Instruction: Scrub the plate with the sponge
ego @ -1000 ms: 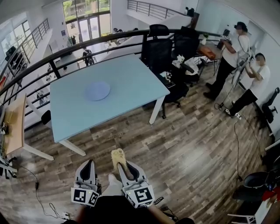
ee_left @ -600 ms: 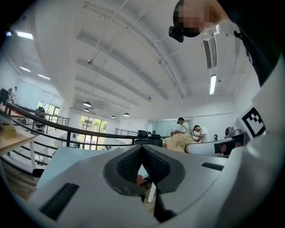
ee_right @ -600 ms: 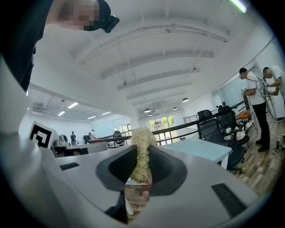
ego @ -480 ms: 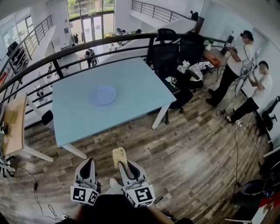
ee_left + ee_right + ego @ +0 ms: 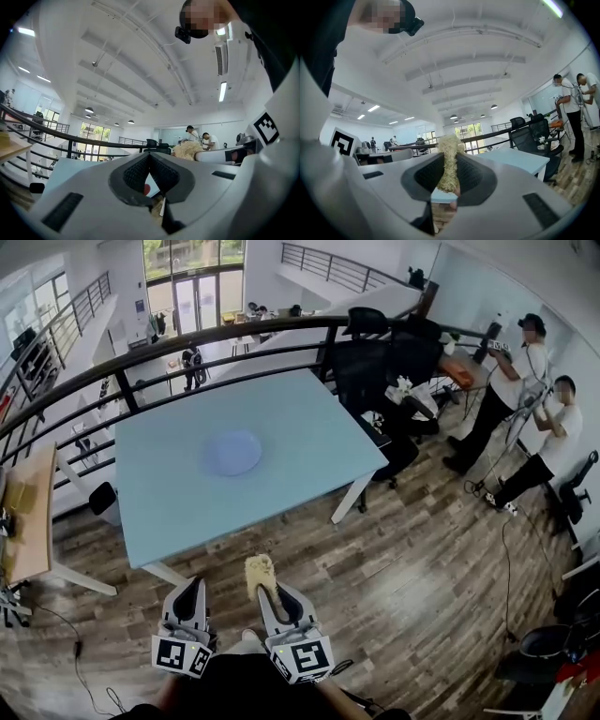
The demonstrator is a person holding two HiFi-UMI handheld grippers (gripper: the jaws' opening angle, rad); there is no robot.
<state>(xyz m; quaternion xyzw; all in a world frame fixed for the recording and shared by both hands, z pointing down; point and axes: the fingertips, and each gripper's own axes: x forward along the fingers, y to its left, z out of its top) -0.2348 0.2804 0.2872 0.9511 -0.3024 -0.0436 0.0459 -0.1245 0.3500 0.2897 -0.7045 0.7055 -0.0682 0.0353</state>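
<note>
While the person stands on the wood floor (image 5: 422, 559), the pale blue table (image 5: 309, 446) sits ahead beside the black railing (image 5: 234, 329). The round blue plate (image 5: 232, 453) lies near the table's middle, well apart from both grippers. The right gripper (image 5: 449, 161) is clamped on the shaggy yellow sponge (image 5: 450, 145), which pokes up past its tips. The left gripper (image 5: 149, 157) is pinched closed, holding nothing.

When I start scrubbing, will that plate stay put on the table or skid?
Likely to skid: the plate lies flat and alone on the smooth-looking table, with nothing bracing it. It looks shallow, so tipping seems unlikely. The left gripper is shut and empty, so it could steady it.
</note>
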